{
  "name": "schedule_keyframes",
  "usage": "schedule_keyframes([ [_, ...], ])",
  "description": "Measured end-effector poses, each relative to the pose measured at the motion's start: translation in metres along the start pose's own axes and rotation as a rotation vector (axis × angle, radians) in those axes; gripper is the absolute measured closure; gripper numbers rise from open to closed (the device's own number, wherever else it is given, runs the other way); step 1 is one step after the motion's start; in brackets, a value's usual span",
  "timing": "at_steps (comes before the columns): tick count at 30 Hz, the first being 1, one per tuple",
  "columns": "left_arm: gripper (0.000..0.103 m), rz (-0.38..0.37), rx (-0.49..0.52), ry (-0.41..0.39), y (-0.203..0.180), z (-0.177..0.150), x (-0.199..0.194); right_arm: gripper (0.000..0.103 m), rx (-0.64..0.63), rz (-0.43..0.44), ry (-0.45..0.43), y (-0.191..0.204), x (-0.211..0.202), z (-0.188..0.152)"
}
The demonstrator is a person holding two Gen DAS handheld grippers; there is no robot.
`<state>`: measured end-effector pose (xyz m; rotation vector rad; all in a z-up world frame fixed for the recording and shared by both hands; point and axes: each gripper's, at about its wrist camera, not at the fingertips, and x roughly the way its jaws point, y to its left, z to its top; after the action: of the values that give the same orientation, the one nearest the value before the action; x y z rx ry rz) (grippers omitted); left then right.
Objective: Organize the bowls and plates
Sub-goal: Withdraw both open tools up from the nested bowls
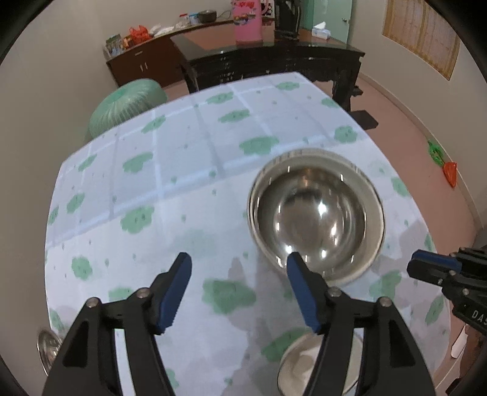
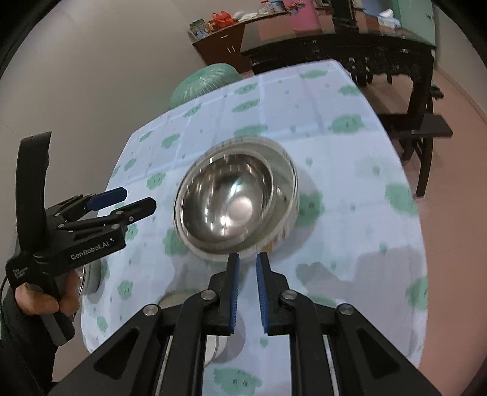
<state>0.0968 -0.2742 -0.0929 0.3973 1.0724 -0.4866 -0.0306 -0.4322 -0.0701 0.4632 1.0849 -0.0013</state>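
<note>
A shiny steel bowl point(image 1: 316, 213) sits nested in a wider bowl on the table with the green-flowered cloth point(image 1: 182, 189); it also shows in the right wrist view point(image 2: 231, 198). My left gripper point(image 1: 239, 265) is open and empty above the cloth, its right finger near the bowl's near rim. My right gripper point(image 2: 247, 263) is nearly shut with a narrow gap, empty, just in front of the bowl's near rim. A smaller bowl point(image 1: 301, 365) lies under my left gripper. A steel dish point(image 1: 45, 344) peeks at the table's left edge.
A dark wooden desk point(image 1: 274, 61) with a pink jug point(image 1: 248, 21) stands behind the table. A green round cushion point(image 1: 127, 103) sits at the far left. A dark chair point(image 2: 423, 134) stands at the right. An orange toy point(image 1: 450, 172) lies on the floor.
</note>
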Motion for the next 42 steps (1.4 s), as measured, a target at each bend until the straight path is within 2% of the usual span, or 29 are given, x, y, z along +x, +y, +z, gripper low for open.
schedule_keyframes([
  [5, 0.037, 0.001, -0.024, 0.036, 0.003, -0.024, 0.001, 0.090, 0.050, 0.009, 0.022, -0.003, 0.007, -0.027],
  [13, 0.037, 0.010, -0.077, 0.075, 0.020, -0.057, 0.004, 0.090, 0.094, 0.009, 0.033, -0.004, 0.009, -0.047],
  [19, 0.037, -0.026, -0.135, 0.110, 0.029, -0.077, 0.008, 0.090, 0.186, 0.033, 0.021, -0.017, 0.010, -0.059],
  [27, 0.037, -0.057, -0.159, 0.124, 0.026, -0.091, 0.008, 0.090, 0.206, 0.024, 0.010, -0.013, 0.010, -0.071],
  [33, 0.037, -0.068, -0.188, 0.129, 0.029, -0.100, 0.006, 0.089, 0.242, 0.081, 0.029, -0.008, 0.013, -0.081],
  [36, 0.037, -0.090, -0.210, 0.132, 0.030, -0.107, 0.004, 0.081, 0.243, 0.089, 0.042, -0.003, 0.014, -0.087],
  [38, 0.037, -0.095, -0.215, 0.132, 0.030, -0.111, 0.003, 0.062, 0.247, 0.101, 0.032, -0.001, 0.013, -0.092],
  [40, 0.037, -0.093, -0.218, 0.136, 0.029, -0.113, 0.004, 0.051, 0.255, 0.110, 0.014, 0.001, 0.010, -0.095],
  [42, 0.037, -0.097, -0.217, 0.137, 0.028, -0.114, 0.003, 0.050, 0.259, 0.110, 0.008, 0.002, 0.008, -0.096],
])
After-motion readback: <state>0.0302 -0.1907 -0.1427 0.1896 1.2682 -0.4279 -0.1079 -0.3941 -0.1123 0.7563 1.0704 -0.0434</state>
